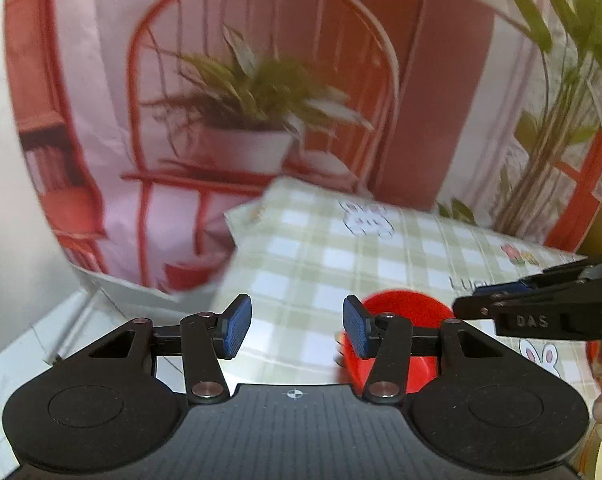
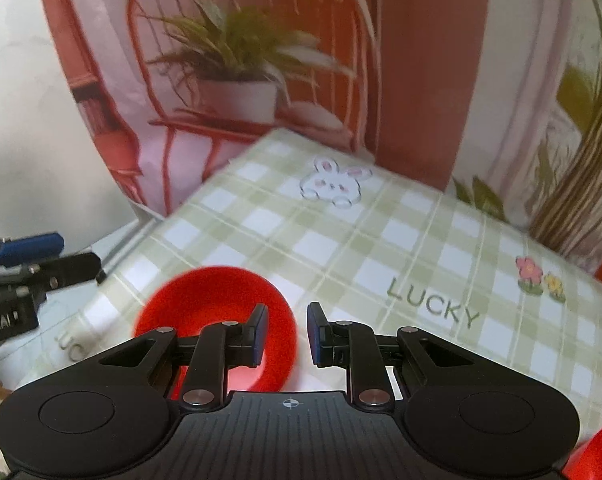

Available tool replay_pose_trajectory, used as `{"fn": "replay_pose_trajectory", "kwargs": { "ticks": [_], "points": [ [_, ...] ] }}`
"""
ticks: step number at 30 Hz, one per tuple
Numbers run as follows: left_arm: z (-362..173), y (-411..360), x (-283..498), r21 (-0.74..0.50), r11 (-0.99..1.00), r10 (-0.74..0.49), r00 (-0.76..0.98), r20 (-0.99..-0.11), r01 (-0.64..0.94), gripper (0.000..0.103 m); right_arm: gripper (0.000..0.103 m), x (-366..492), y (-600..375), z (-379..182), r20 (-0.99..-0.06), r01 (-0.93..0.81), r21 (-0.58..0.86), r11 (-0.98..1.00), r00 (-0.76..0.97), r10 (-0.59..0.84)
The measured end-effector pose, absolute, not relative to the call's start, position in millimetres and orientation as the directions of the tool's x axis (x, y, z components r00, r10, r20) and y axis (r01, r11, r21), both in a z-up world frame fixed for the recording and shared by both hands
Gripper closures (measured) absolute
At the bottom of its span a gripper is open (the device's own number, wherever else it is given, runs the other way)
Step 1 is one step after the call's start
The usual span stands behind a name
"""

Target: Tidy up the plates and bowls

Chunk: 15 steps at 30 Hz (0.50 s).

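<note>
Red bowl (image 2: 217, 320) sits on the checked cloth (image 2: 381, 240) beneath both claws, left (image 1: 297, 326) and right (image 2: 287, 334), each parted and empty.

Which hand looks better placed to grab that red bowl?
Probably the right: the red bowl lies just ahead of the right gripper, beside its fingers. The left gripper aims past it.

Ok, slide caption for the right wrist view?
Right gripper, jaws apart and empty, above a red bowl on the checked tablecloth.
</note>
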<state>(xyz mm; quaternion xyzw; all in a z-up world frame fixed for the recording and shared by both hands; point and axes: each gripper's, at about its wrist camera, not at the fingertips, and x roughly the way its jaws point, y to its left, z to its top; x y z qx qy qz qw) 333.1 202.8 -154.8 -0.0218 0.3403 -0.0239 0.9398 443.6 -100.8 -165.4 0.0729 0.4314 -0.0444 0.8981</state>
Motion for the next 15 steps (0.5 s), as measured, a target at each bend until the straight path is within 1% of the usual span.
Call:
{"fn": "replay_pose_trajectory", "kwargs": {
  "ticks": [5, 13, 15],
  "points": [
    [-177, 191, 338, -0.062, 0.996, -0.085, 0.739, -0.669, 0.059, 0.05, 0.083, 444, -111, -181, -0.796, 0.166, 0.111, 0.98, 0.605, -0.012],
    [-199, 183, 343, -0.08, 0.995, -0.103, 0.696, -0.71, 0.066, 0.05, 0.082, 445, -111, -194, -0.803, 0.162, 0.177, 0.971, 0.595, 0.047],
    [-203, 182, 343, -0.077, 0.995, -0.098, 0.689, -0.718, 0.062, 0.05, 0.084, 444, -110, -197, -0.803, 0.159, 0.187, 0.969, 0.594, 0.058]
  ]
}}
